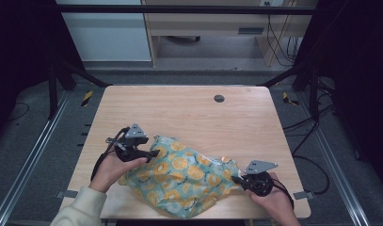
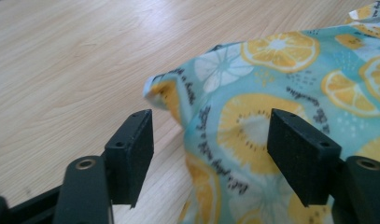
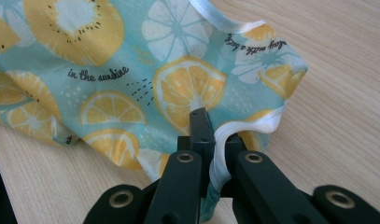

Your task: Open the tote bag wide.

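A teal cloth [image 1: 187, 174] printed with orange citrus slices lies crumpled on the near half of the wooden table [image 1: 189, 113]. My left gripper [image 1: 151, 153] hovers at the cloth's left end, open. In the left gripper view its two black pads [image 2: 131, 154] stand wide apart, the cloth [image 2: 271, 98] lying beyond and below them, untouched. My right gripper [image 1: 236, 179] is at the cloth's right end, shut on it. The right gripper view shows its jaws pinching the white-hemmed edge of the cloth [image 3: 131, 70] at the gripper [image 3: 211, 135].
A small round dark grommet [image 1: 219, 98] sits in the far part of the tabletop. Bare wood stretches behind the cloth. Black frame posts [image 1: 52, 70] and cables stand around the table, with grey floor on both sides.
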The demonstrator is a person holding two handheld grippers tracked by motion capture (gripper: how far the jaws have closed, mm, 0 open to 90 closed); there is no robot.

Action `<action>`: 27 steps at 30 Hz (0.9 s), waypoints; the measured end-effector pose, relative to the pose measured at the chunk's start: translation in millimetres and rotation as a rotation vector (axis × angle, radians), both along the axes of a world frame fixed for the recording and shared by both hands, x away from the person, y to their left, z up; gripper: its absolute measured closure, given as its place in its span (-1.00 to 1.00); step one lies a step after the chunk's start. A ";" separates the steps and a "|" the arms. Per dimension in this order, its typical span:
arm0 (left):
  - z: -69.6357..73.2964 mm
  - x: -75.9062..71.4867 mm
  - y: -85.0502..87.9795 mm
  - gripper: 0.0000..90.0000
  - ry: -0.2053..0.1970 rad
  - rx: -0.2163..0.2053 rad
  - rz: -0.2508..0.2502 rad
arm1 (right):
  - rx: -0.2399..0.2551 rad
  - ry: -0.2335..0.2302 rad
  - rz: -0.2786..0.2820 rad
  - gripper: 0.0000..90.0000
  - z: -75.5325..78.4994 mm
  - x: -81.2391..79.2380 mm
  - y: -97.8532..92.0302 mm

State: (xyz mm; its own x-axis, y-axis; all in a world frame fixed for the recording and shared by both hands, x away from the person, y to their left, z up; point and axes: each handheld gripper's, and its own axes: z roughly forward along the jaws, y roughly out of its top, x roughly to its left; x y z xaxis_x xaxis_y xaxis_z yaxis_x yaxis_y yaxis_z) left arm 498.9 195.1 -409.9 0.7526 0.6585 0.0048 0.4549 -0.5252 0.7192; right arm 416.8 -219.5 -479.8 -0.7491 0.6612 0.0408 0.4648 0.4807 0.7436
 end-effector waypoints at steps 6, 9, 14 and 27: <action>-12.1 5.4 -10.7 -0.53 0.091 0.015 -0.062 | -0.001 -0.003 0.001 1.00 0.3 0.0 0.3; -19.3 5.8 -11.2 -0.55 0.116 0.023 -0.078 | -0.001 -0.005 -0.001 1.00 0.6 0.2 0.8; -20.7 4.9 -7.6 -0.50 0.109 0.017 -0.072 | 0.003 -0.013 -0.008 1.00 2.1 0.2 0.6; -6.6 22.1 7.0 -0.51 0.031 -0.030 0.045 | 0.026 -0.055 -0.015 1.00 6.9 12.5 4.6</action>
State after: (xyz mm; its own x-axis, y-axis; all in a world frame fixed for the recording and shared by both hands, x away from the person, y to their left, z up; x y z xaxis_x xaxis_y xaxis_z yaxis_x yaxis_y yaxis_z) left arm 521.0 202.0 -416.4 0.7216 0.6912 -0.0388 0.5001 -0.4818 0.7196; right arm 429.3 -214.9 -472.9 -0.7408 0.6715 0.0172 0.4300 0.4544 0.7801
